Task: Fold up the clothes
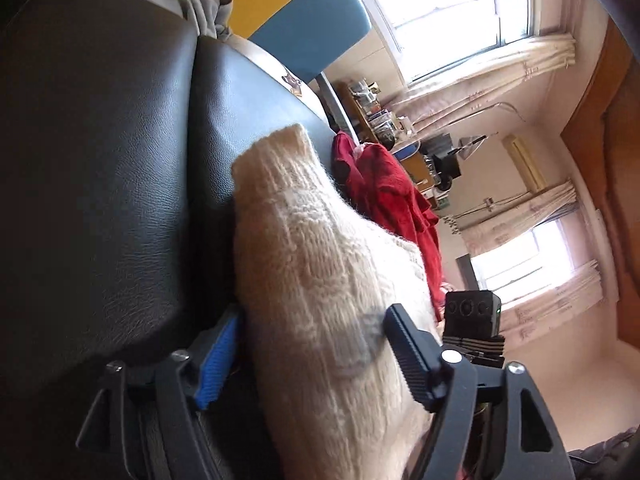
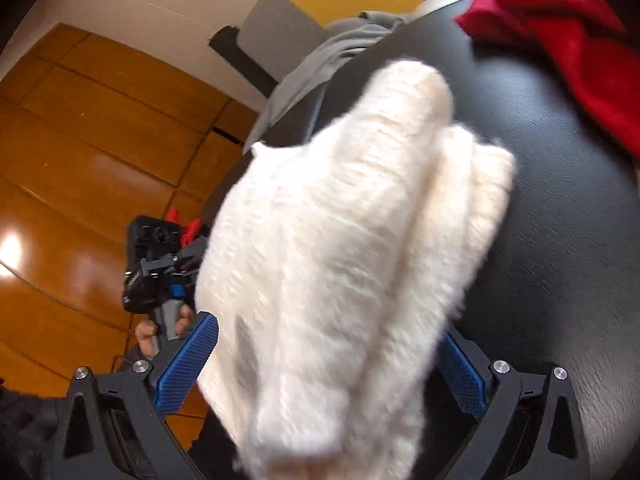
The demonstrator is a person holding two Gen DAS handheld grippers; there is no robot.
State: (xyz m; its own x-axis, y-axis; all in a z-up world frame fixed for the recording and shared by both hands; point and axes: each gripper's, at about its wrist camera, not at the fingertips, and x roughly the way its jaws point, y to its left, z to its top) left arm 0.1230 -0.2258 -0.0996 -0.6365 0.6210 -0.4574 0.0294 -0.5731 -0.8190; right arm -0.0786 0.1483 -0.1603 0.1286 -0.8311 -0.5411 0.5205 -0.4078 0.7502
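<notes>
Sweater (image 2: 344, 240) near black cushion (image 2: 560, 220) edge

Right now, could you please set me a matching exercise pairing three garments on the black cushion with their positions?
Things:
1. cream knitted sweater
2. red garment
3. grey garment

Positions:
A. heaped at the cushion's far edge by the yellow panel
B. lying between the open fingers of both grippers
C. bunched beyond the sweater, at the cushion's window-side edge

Pairs: 1-B, 2-C, 3-A

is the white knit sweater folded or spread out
Folded: the white knit sweater lies as a thick layered bundle on the black cushion, stacked edges visible.
</notes>
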